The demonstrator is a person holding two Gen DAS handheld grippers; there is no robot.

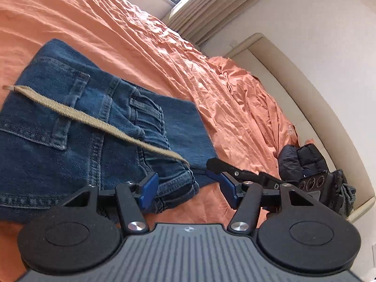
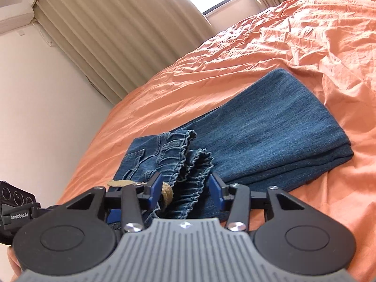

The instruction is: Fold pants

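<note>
Blue denim pants [image 1: 70, 122] lie folded on the orange bed sheet [image 1: 145, 47], with a tan drawstring [image 1: 94, 119] across the pocket side. My left gripper [image 1: 185, 183] is open, its left pad resting by the gathered waistband edge, nothing between the jaws. The right gripper's black fingers [image 1: 235, 171] reach in just to its right. In the right wrist view the pants [image 2: 270, 127] stretch away, and my right gripper [image 2: 185, 185] is open around the elastic waistband [image 2: 190, 171] with the drawstring's end [image 2: 166, 193] by the left pad.
A dark puffy garment [image 1: 303, 162] lies near the bed's cream padded frame [image 1: 317, 98]. Beige curtains [image 2: 112, 30] and a window are behind the bed. The left gripper's body [image 2: 16, 206] shows at the right wrist view's left edge.
</note>
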